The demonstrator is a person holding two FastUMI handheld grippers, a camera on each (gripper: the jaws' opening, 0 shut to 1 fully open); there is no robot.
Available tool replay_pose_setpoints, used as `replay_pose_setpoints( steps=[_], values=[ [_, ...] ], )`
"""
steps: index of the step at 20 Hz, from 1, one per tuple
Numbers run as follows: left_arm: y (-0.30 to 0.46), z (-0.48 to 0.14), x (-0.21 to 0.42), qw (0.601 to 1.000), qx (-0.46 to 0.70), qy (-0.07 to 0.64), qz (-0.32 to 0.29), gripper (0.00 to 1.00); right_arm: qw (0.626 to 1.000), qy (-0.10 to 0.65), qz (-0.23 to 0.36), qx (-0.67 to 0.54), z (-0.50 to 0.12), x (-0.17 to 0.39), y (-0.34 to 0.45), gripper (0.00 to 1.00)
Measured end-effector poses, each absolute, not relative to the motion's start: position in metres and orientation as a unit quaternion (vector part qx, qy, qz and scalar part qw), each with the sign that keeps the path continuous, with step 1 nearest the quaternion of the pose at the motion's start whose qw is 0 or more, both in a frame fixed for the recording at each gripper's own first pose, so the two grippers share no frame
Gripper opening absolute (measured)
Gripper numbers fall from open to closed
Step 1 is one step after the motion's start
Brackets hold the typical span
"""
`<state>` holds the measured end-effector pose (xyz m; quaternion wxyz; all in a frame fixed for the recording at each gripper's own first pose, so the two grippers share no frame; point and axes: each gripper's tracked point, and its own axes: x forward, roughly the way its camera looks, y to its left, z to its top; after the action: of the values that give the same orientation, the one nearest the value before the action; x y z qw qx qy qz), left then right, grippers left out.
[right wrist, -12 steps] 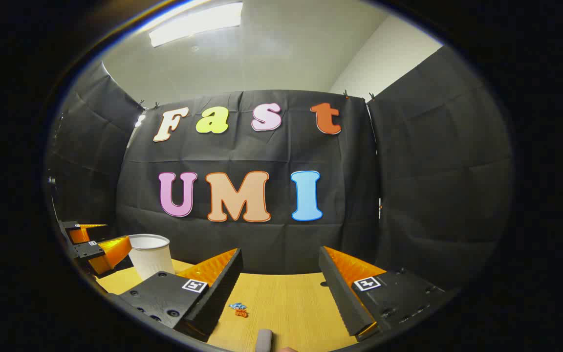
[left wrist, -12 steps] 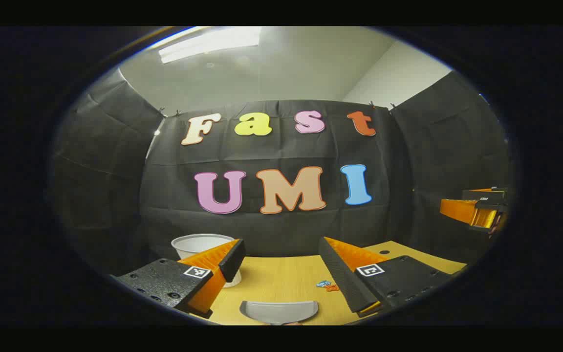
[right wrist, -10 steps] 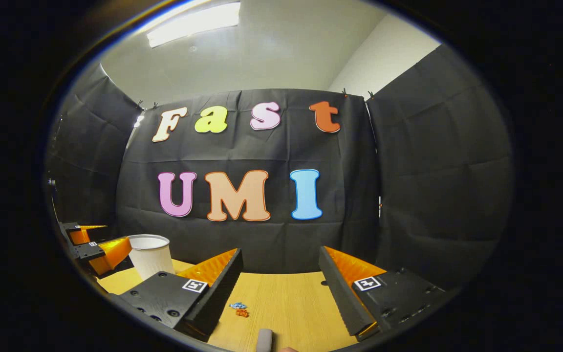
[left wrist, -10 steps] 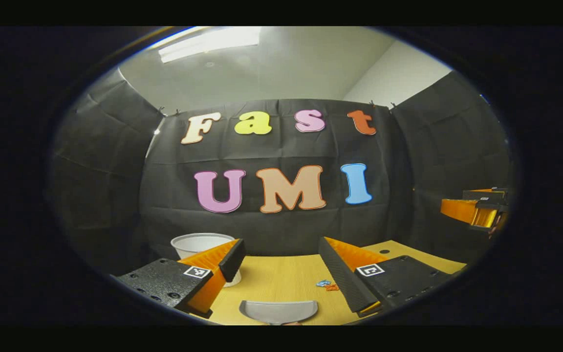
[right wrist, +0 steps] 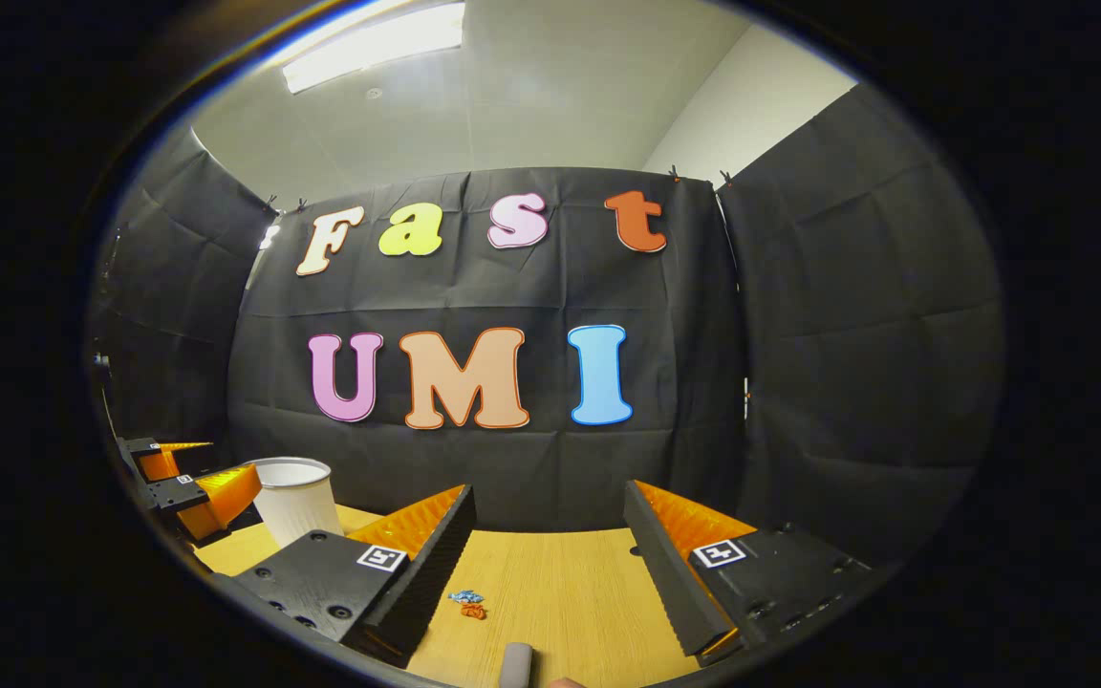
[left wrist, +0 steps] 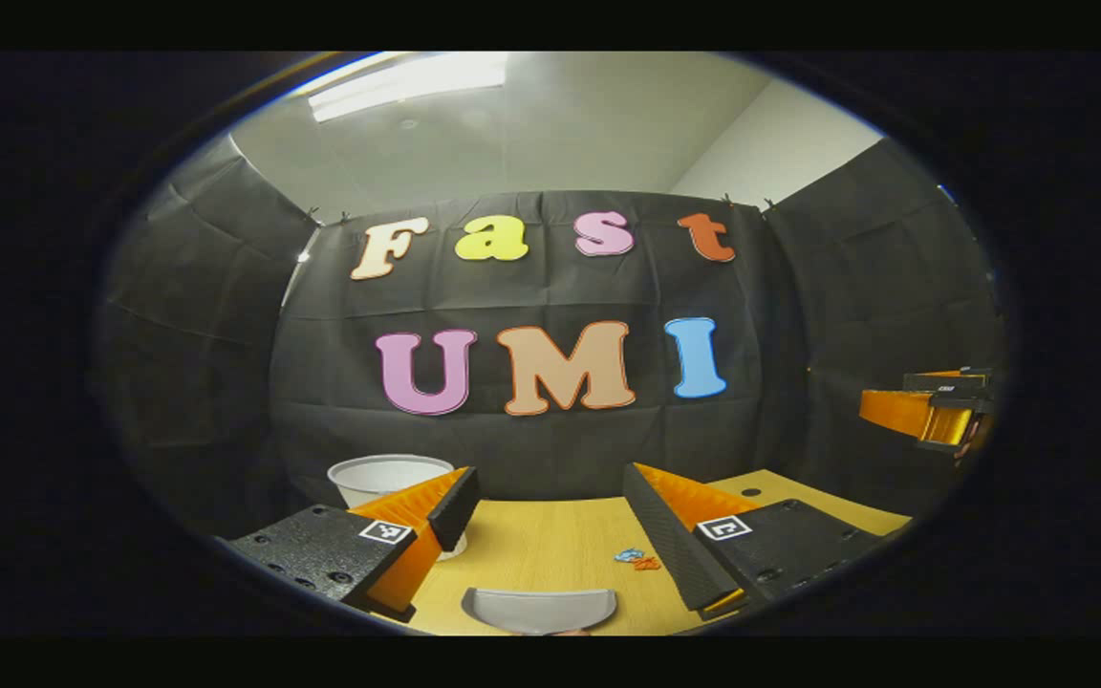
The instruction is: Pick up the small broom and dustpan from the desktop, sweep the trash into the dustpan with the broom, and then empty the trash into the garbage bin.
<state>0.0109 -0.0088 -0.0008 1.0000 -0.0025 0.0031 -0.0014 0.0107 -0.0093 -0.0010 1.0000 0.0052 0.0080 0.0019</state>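
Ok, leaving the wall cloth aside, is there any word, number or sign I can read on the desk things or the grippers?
No readable words or numbers.
On the left hand-held gripper: a square black-and-white marker on each finger, a pattern, not text.
On the right hand-held gripper: the same kind of pattern on each finger.
On the bin and the dustpan: no print visible.
On the trash: too small to tell.

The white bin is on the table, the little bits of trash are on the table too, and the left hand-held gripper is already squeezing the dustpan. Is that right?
Not quite. The left hand-held gripper is open and holds nothing; the grey dustpan lies on the table below its spread fingers, as the left gripper view shows. The white bin and the trash are on the table.
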Motion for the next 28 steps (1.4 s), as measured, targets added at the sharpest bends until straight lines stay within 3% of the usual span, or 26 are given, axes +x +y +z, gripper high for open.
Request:
replay_pose_setpoints(
  steps=[28],
  values=[
    [0.01, -0.019, 0.011, 0.999, 0.013, 0.035, 0.035, 0.92, 0.998, 0.037, 0.044, -0.009, -0.02, 0.023, 0.003, 0.92]
  ],
)
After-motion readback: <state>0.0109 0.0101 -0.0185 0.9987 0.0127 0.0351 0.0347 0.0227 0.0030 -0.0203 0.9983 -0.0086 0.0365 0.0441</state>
